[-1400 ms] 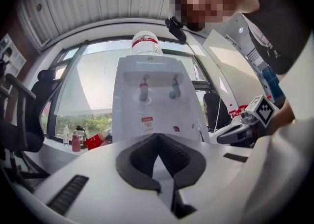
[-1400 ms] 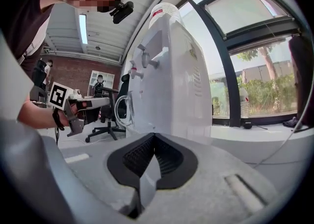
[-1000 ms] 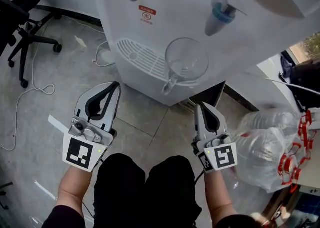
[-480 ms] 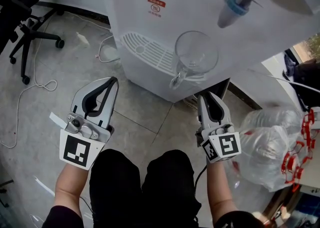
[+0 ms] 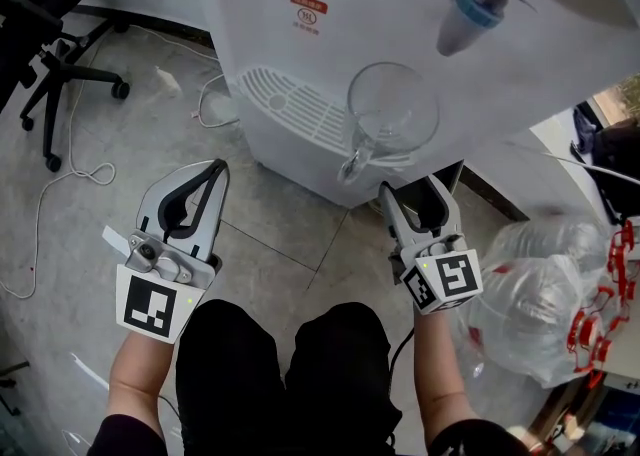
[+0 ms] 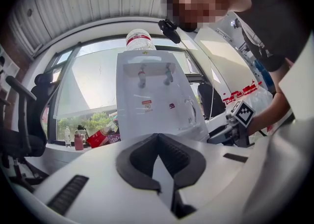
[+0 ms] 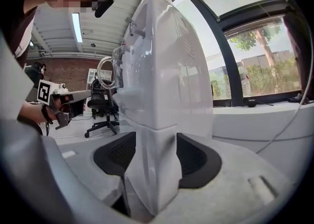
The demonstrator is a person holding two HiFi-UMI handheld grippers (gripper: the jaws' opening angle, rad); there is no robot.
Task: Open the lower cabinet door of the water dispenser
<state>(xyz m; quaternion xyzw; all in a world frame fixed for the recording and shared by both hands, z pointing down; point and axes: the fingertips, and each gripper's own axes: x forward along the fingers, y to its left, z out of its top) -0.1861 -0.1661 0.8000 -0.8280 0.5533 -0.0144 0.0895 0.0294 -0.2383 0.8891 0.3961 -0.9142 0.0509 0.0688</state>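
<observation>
White plastic is being straddled by the right gripper (image 5: 415,189): its jaws are being opened around the edge of the lower cabinet door (image 7: 149,169), at the foot of the water dispenser (image 5: 400,34) (presumably to ready a pull). Left of the dispenser, the left gripper (image 5: 212,174) is being held pinched together and empty. A second earlier the right jaws were together.
</observation>
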